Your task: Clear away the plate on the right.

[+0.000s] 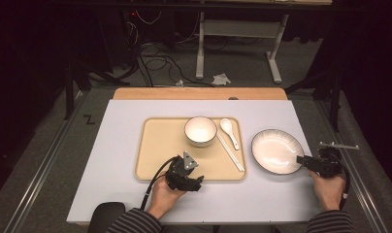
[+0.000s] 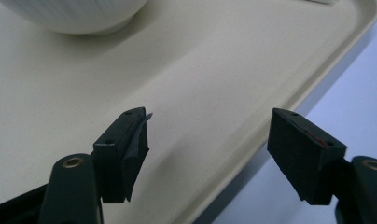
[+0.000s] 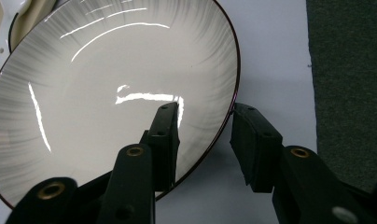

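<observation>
Nearest the person, the left gripper (image 1: pixel 200 180) hangs over the near edge of the tray (image 1: pixel 160 167), its jaws spread wide with nothing between them; in the left gripper view they straddle bare tray floor and the raised rim.

To the right, the right gripper (image 1: pixel 301 159) reaches the plate (image 1: pixel 271 150), which sits on the white table (image 1: pixel 121 194) just right of the tray and off it. In the right gripper view the jaws stand partly apart astride the plate's near-right rim, one over the inside and one outside. A gap shows at the outer jaw, so they are not yet pinching.

The step in hand looks like gripping the plate by its rim, probably to move it. To do it well, the rim should sit deep between the pads before they close, the squeeze should be square to the edge, and the plate should stay level when lifted, since a glossy, sloping rim could slip or tip.

Farther off on the tray stand the bowl (image 1: pixel 200 131) and, to its right, the spoon (image 1: pixel 229 131) and the chopsticks (image 1: pixel 230 151).

Whether the inner pad already touches the plate cannot be told. In the left gripper view the bowl is cut off at the top edge. Glare hides part of the plate's surface.
</observation>
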### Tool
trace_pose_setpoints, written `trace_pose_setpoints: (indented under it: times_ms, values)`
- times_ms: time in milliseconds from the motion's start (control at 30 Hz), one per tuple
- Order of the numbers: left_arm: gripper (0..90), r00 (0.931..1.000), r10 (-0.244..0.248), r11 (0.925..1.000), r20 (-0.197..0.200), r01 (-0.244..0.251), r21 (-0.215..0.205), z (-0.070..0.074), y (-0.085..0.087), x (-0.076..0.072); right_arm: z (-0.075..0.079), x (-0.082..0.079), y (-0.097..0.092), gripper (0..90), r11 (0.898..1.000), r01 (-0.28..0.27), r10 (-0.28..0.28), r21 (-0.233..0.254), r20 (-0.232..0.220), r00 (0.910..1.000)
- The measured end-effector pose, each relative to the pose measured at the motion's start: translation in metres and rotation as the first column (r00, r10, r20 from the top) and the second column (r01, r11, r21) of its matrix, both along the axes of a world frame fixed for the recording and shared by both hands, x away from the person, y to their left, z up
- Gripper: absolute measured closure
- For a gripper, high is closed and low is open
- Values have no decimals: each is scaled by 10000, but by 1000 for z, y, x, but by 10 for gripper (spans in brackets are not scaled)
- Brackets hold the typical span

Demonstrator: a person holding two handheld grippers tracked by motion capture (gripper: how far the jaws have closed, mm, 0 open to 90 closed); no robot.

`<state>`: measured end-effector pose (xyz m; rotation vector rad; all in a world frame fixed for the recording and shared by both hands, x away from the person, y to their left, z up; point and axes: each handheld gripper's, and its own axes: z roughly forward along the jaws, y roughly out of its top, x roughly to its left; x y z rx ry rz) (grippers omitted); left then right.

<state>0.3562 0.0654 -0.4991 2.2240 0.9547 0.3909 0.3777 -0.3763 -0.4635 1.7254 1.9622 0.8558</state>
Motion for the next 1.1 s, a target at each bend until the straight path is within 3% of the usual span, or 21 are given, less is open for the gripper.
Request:
trace_pose_setpoints:
  times_ms: [233,433,667,833,1100]
  values:
    - [292,9999,97,9999,71,-97,48,0,0,-1,-7,11,-5,616,9989,-78,94,453,-349,9993]
    - [291,9996,275,9996,82,-275,86,-1,4,-3,-13,24,-8,616,9984,-106,140,560,-605,9981]
    - [291,9967,805,9967,55,-806,88,-1,14,-7,-17,42,-14,620,9949,-330,407,954,-797,9960]
    - [291,9939,1086,9939,180,-1089,199,-1,22,-14,-17,56,-13,616,9949,-629,707,791,-1001,9925]
    - [272,9910,1328,9905,170,-1333,343,-3,27,-20,-23,74,-15,683,9846,-821,989,1544,-1049,9896]
